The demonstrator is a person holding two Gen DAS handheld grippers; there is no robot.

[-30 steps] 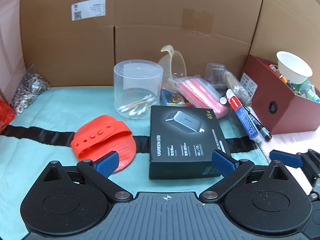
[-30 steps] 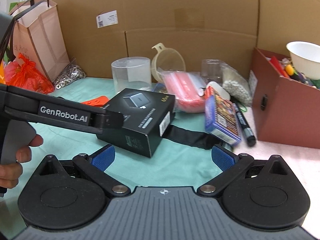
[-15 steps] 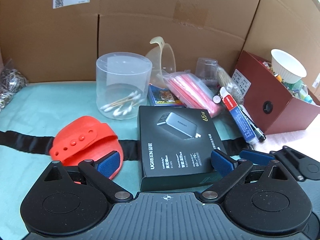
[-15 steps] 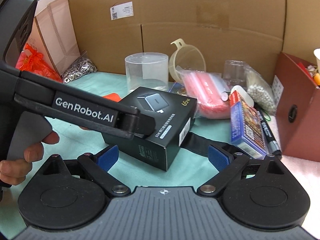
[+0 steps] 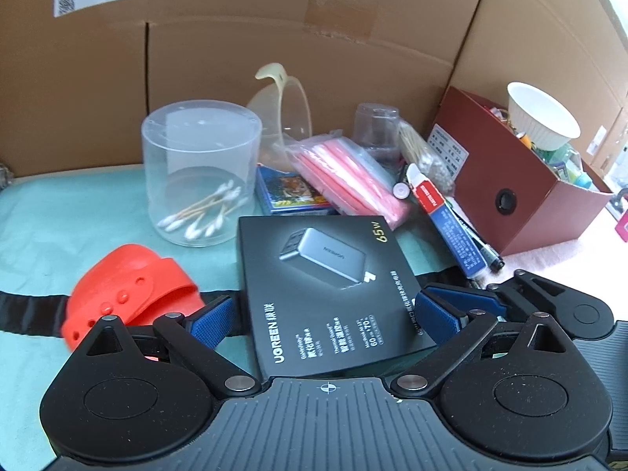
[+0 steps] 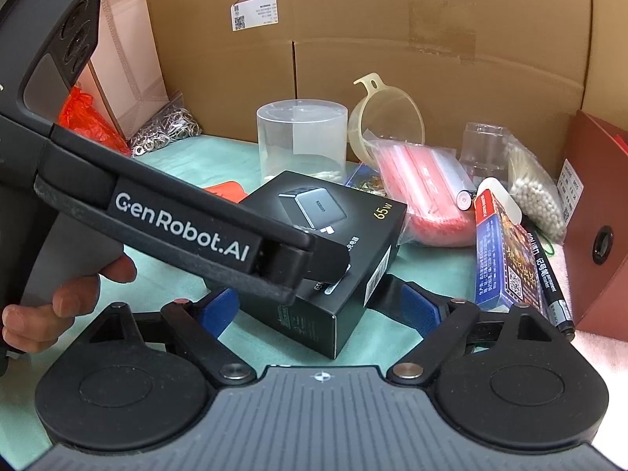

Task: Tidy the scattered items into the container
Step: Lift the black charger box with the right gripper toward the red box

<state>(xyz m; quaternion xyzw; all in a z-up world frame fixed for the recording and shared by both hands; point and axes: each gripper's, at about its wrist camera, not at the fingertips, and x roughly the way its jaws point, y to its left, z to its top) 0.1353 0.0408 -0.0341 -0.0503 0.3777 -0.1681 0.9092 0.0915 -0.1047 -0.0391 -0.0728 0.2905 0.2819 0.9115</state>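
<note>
A black UGREEN charger box [image 5: 329,286] lies on the teal mat; it also shows in the right wrist view [image 6: 333,243]. My left gripper [image 5: 324,314] is open, its blue pads on either side of the box's near end. My right gripper [image 6: 320,310] is open just in front of the box's near corner. The dark red container [image 5: 510,196] stands at the right, holding a white bowl [image 5: 541,117] and small items; it also shows in the right wrist view [image 6: 600,231].
An orange silicone piece [image 5: 129,286], a clear tub of cotton swabs [image 5: 200,172], a funnel [image 5: 282,117], a pink bag [image 5: 353,180], card boxes [image 6: 506,251] and a marker [image 6: 549,278] lie around. Cardboard walls stand behind. A paper bag [image 6: 125,59] stands far left.
My left gripper has moved forward over the black box, so its pads now flank it. My right gripper has come closer to the box from the right.
</note>
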